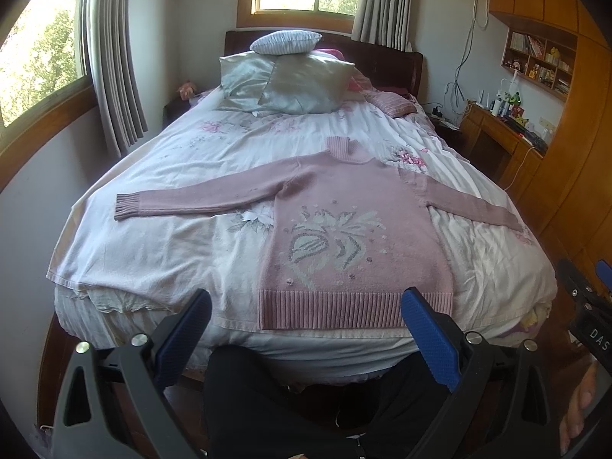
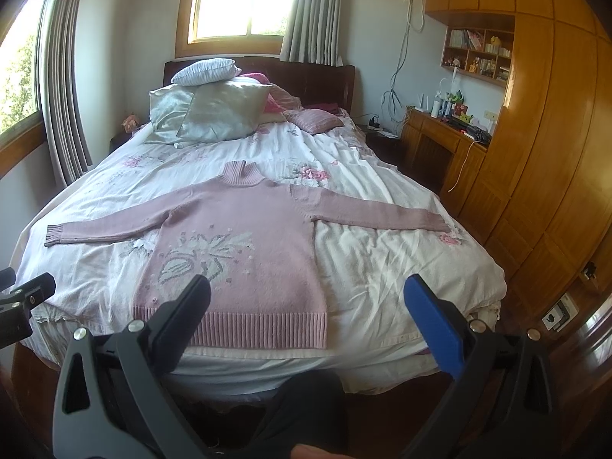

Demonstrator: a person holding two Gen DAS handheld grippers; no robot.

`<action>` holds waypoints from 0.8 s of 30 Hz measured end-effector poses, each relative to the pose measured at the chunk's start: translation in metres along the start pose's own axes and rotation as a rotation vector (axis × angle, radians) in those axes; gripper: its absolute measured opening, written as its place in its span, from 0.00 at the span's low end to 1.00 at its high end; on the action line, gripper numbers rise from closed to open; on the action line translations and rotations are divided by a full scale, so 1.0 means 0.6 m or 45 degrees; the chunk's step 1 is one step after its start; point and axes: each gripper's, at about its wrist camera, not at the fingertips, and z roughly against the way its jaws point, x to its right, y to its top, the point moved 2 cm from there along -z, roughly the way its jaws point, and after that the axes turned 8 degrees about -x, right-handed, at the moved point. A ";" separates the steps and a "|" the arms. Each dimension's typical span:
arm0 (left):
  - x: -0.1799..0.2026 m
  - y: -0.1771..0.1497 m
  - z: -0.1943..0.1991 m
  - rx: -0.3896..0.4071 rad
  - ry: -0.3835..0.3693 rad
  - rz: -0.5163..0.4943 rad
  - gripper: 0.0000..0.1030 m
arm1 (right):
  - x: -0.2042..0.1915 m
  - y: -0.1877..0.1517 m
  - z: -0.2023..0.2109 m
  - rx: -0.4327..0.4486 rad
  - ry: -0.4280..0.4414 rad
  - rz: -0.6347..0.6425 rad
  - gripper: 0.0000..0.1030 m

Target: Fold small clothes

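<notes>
My left claw (image 1: pixel 306 329) hangs with its jaws spread wide and empty, held back from the foot of the bed (image 1: pixel 153 252). Ahead of it the pink sweater (image 1: pixel 355 244) lies flat and face up, collar away from me, hem nearest. Its left sleeve (image 1: pixel 199 201) stretches straight out to the left of my claws, and its right sleeve (image 2: pixel 382 216) reaches out to the right. My right claw (image 2: pixel 308 308) is likewise wide apart, holding nothing, just short of the hem. As I judge it, no fold is made yet: the sweater is only spread out, so sleeves and body all remain to be folded.
</notes>
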 end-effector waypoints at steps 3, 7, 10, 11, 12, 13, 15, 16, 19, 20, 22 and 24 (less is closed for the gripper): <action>0.000 0.000 0.000 0.000 0.003 0.001 0.96 | 0.000 0.001 0.000 -0.003 0.002 -0.002 0.98; -0.002 0.001 0.001 0.001 0.005 0.001 0.96 | 0.000 0.001 0.000 -0.005 0.001 0.000 0.98; -0.002 0.000 0.001 0.002 0.006 0.000 0.97 | -0.001 0.001 0.000 -0.006 0.003 -0.002 0.98; -0.004 0.000 0.001 0.003 0.006 0.000 0.96 | -0.001 0.001 0.000 -0.006 0.002 -0.001 0.98; -0.003 0.001 0.001 0.002 0.007 -0.001 0.96 | -0.002 0.001 0.000 -0.007 0.003 -0.001 0.98; -0.003 0.001 0.001 0.002 0.007 -0.001 0.96 | -0.003 0.001 0.000 -0.008 0.002 -0.001 0.98; -0.002 0.001 0.001 0.001 0.008 -0.002 0.96 | -0.001 0.001 0.000 -0.006 0.003 -0.002 0.98; -0.002 0.001 0.001 0.001 0.008 -0.002 0.96 | -0.002 0.000 0.000 -0.008 0.003 -0.002 0.98; -0.002 0.001 0.001 0.001 0.009 -0.001 0.96 | -0.003 0.000 0.000 -0.009 0.004 -0.001 0.98; -0.003 0.001 0.001 0.001 0.010 0.000 0.96 | -0.001 0.002 -0.001 -0.009 0.003 -0.001 0.98; -0.001 0.001 0.001 0.001 0.011 -0.002 0.96 | 0.000 0.003 -0.003 -0.010 0.004 -0.003 0.98; -0.002 0.001 0.000 0.001 0.011 -0.003 0.96 | -0.001 0.003 -0.004 -0.013 0.003 -0.002 0.98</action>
